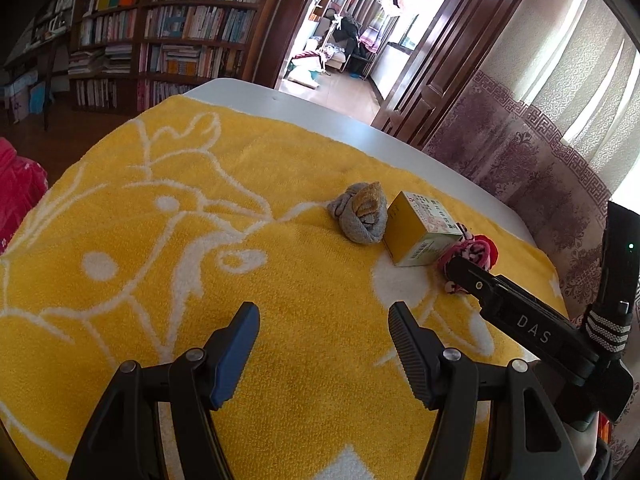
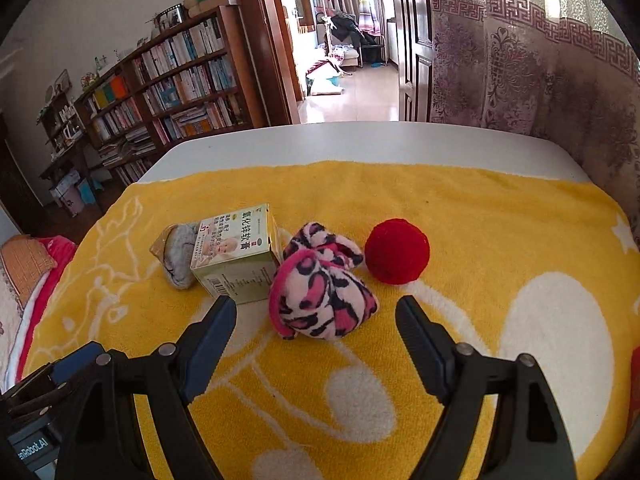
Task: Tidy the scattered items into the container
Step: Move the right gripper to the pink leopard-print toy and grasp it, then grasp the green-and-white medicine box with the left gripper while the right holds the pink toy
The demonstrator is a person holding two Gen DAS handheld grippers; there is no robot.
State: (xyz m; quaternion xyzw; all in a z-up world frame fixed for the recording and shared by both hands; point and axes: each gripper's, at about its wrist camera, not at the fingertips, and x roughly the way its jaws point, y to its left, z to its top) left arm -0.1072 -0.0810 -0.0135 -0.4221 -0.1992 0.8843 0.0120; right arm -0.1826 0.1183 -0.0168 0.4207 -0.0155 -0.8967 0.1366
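A pink leopard-print rolled sock (image 2: 322, 292) lies on the yellow towel (image 2: 480, 248), just ahead of my open, empty right gripper (image 2: 316, 320). A red yarn ball (image 2: 397, 250) sits to its right. A green-and-white ointment box (image 2: 236, 254) stands to its left, with a grey rolled sock (image 2: 180, 254) beyond it. In the left wrist view my left gripper (image 1: 324, 326) is open and empty over bare towel (image 1: 200, 280). The grey sock (image 1: 362, 214), the box (image 1: 420, 234) and the pink sock (image 1: 474, 250) lie ahead to its right. The right gripper's body partly hides the pink sock. No container is in view.
The towel covers a white table (image 2: 360, 140) whose far edge is bare. Bookshelves (image 2: 172, 84) stand beyond on the left, a doorway (image 2: 352, 40) in the middle, curtains (image 2: 540, 72) on the right. A red and orange cloth (image 2: 28, 264) lies off the table's left side.
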